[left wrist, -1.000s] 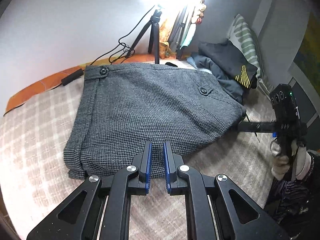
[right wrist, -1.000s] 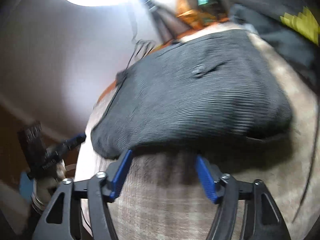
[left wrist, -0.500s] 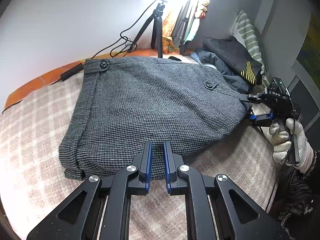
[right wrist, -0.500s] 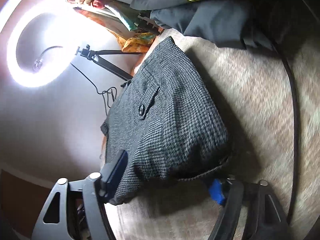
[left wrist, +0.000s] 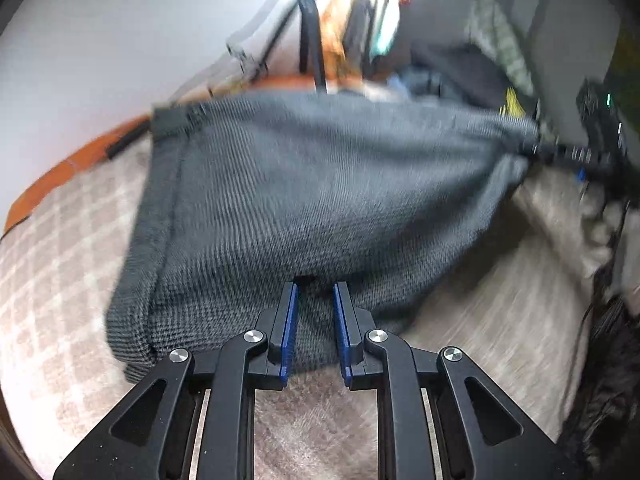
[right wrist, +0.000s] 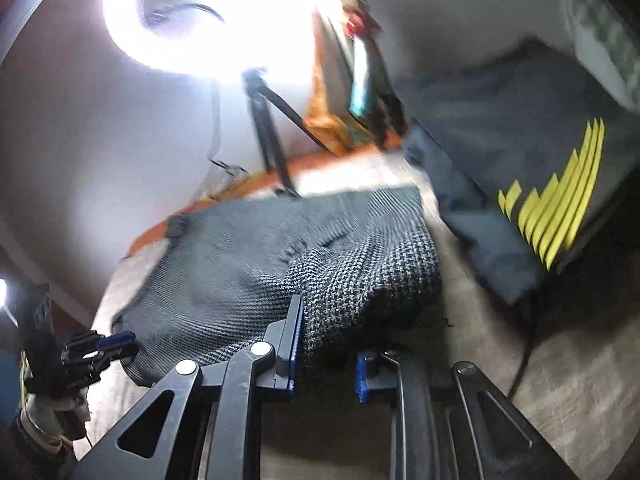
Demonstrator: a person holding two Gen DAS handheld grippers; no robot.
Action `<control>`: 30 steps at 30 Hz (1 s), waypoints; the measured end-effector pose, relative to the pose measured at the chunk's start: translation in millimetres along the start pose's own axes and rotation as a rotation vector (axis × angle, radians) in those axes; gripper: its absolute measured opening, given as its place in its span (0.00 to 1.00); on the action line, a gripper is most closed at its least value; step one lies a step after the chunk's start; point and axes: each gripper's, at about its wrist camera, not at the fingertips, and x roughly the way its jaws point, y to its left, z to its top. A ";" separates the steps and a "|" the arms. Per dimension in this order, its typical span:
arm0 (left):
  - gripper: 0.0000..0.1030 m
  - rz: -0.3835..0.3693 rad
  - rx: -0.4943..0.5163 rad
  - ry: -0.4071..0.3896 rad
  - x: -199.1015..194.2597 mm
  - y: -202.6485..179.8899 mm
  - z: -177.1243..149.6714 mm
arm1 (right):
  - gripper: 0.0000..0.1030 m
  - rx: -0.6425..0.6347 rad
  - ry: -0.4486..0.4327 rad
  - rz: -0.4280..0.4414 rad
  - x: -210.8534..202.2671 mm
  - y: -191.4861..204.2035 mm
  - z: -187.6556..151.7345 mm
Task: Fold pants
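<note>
The grey houndstooth pants (left wrist: 304, 200) lie folded on a checked beige blanket (left wrist: 52, 288). My left gripper (left wrist: 314, 320) has its jaws narrowly apart around the pants' near edge; the cloth lies between the blue pads. My right gripper (right wrist: 326, 344) grips the pants' right corner (right wrist: 372, 280) and lifts it off the bed, so the cloth is stretched up at that side. In the left wrist view the right gripper (left wrist: 560, 152) shows at the far right holding the raised corner. In the right wrist view the left gripper (right wrist: 116, 340) shows at the lower left edge of the pants.
A ring light on a black tripod (right wrist: 268, 128) stands behind the pants with cables. A dark garment with yellow stripes (right wrist: 556, 216) lies to the right. An orange mattress edge (left wrist: 80, 160) runs along the back left. A striped pillow (left wrist: 500, 48) is at the back right.
My right gripper has closed on the pants' right corner and raised it. My left gripper has moved forward onto the near edge, its jaws a bit wider. Both views are motion-blurred.
</note>
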 end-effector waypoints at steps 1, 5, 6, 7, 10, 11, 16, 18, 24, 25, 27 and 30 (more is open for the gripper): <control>0.16 0.002 0.010 0.018 4.8 -0.9 -3.1 | 0.19 0.025 0.026 0.002 5.4 -5.4 -4.5; 0.16 -0.035 -0.016 0.001 -0.5 7.6 -9.8 | 0.24 0.119 0.085 0.054 18.6 -22.9 -20.5; 0.16 -0.034 -0.020 0.000 -2.6 9.0 -10.1 | 0.29 0.148 0.084 0.079 18.7 -28.1 -21.8; 0.16 -0.029 -0.022 -0.009 -7.5 10.3 -10.5 | 0.39 0.185 0.077 0.102 18.4 -33.8 -22.0; 0.16 -0.038 -0.012 -0.046 -24.1 6.4 -12.9 | 0.48 0.293 0.039 0.147 14.3 -51.2 -24.9; 0.18 -0.039 -0.012 -0.056 -29.9 5.2 -14.8 | 0.55 0.333 0.033 0.153 13.6 -56.3 -26.5; 0.33 -0.059 -0.066 -0.077 -50.5 15.3 -32.9 | 0.58 0.450 0.057 0.194 15.1 -64.7 -38.6; 0.33 -0.058 -0.117 -0.082 -53.7 28.4 -35.1 | 0.58 0.423 0.069 0.208 15.2 -53.0 -41.4; 0.33 -0.098 -0.388 -0.147 -60.7 90.6 -34.3 | 0.58 0.355 0.086 0.205 19.3 -31.1 -41.8; 0.33 -0.110 -0.448 -0.153 -58.3 101.5 -34.9 | 0.58 0.359 0.086 0.202 19.9 -31.5 -41.8; 0.33 -0.135 -0.516 -0.154 -53.5 112.0 -36.5 | 0.58 0.366 0.097 0.176 18.7 -33.2 -42.4; 0.36 -0.161 -0.600 -0.164 -46.3 119.9 -39.7 | 0.58 0.345 0.098 0.179 18.4 -32.1 -42.4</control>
